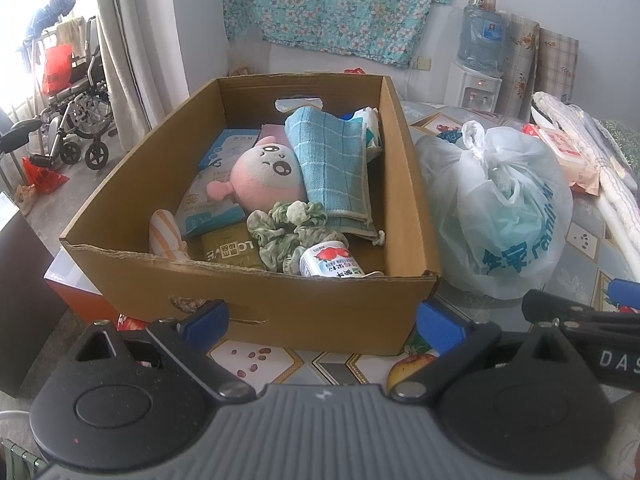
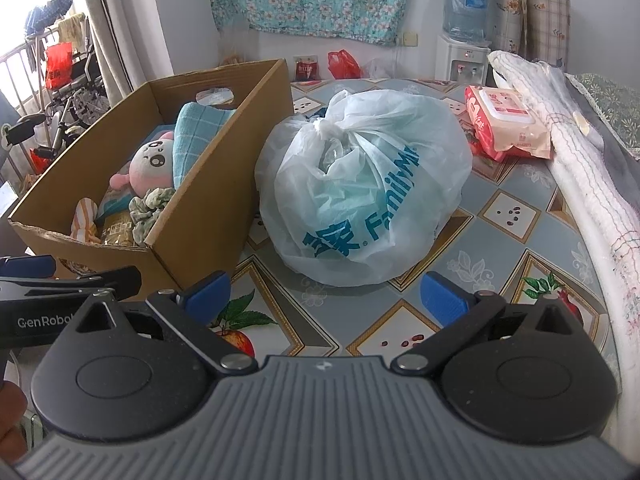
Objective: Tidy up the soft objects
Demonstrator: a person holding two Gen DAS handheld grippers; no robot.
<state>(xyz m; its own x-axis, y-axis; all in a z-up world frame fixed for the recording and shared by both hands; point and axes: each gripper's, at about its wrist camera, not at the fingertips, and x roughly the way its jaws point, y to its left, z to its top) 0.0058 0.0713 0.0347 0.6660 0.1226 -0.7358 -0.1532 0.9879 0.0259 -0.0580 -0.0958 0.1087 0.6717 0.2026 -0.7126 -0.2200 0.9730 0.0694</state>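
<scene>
The left gripper (image 1: 322,320) hangs released and empty before the cardboard box (image 1: 248,300); the right gripper (image 2: 325,290), likewise spread, faces the knotted FamilyMart bag (image 2: 360,188). Inside the box lie a pink plush toy (image 1: 266,176), blue towel (image 1: 332,160) and green scrunchie (image 1: 288,232).

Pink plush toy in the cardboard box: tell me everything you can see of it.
The pink plush toy is round-headed, pale in the face and pink at the edges, with a printed teary face and a stubby pink limb pointing left. It lies tilted among clutter in the open brown cardboard box. The folded teal checked towel leans on its right side, the green ruffled scrunchie touches it below, and flat blue packets lie underneath. Neither gripper touches it.
</scene>
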